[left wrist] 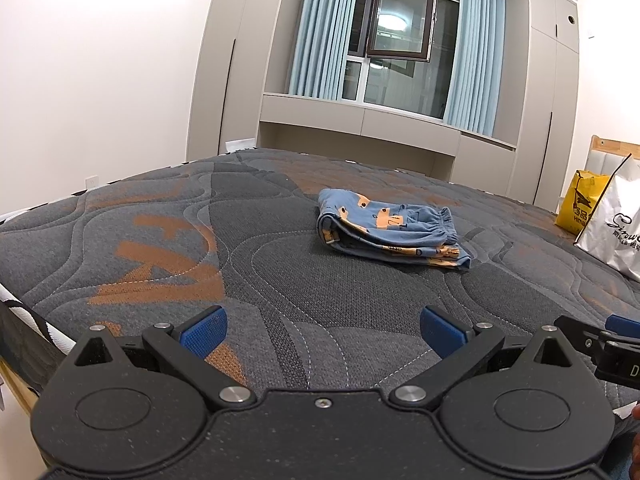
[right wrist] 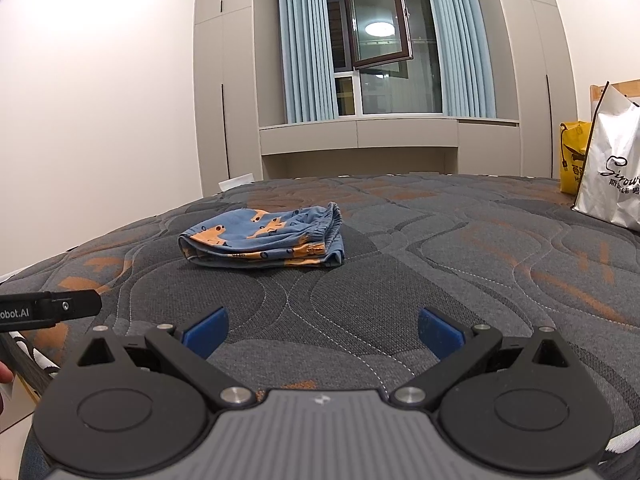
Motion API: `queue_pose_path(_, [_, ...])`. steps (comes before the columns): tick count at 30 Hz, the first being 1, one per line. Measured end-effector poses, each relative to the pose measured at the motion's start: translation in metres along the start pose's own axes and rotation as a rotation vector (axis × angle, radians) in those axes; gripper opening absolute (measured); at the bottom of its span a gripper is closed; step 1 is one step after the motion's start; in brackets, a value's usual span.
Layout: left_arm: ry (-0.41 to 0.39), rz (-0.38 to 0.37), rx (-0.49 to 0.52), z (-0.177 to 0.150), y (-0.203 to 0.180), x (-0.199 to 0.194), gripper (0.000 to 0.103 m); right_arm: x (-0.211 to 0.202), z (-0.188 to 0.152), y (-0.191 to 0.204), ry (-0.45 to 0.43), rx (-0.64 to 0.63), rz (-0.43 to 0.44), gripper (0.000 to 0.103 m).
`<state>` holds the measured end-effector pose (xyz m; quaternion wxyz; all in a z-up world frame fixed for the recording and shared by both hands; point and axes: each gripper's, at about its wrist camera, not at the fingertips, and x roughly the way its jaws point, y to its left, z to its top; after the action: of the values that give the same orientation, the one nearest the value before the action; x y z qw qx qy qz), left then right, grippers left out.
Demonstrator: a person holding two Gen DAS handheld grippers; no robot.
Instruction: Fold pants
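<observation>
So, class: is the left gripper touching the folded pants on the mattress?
Apart. The left wrist view shows the left gripper open, with bare mattress between its fingertips and the folded pants lying farther off.

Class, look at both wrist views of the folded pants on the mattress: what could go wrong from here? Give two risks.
1. The pants lie folded in a loose stack with layers gaping at the fold edge. If either open tongs, left or right, return and nudge them, the layers may slide apart.
2. The white shopping bag and yellow bag stand on the mattress edge; a wide swing might knock them over.
</observation>
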<state>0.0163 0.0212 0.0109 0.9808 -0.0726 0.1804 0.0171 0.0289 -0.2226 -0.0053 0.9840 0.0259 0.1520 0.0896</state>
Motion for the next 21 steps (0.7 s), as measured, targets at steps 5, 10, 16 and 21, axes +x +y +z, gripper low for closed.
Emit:
queue_pose_path(5, [0.001, 0.0, -0.001, -0.0002, -0.0003, -0.0003, 0.102, -0.0002, -0.0003, -0.0009, 0.001, 0.0, 0.0, 0.103])
queue_pose_path(10, [0.001, 0.0, -0.002, 0.0001, -0.0002, -0.0002, 0.102, -0.0003, -0.0006, -0.0008, 0.002, 0.001, 0.0, 0.103])
queue_pose_path(16, [0.002, 0.0, -0.002, -0.0001, -0.0005, -0.0002, 0.102, -0.0003, -0.0005, -0.0006, 0.003, 0.001, -0.001, 0.103])
queue_pose_path(21, [0.004, -0.003, -0.003, -0.0005, -0.0011, -0.0002, 0.102, -0.001, -0.0008, -0.0005, 0.003, 0.0, -0.001, 0.103])
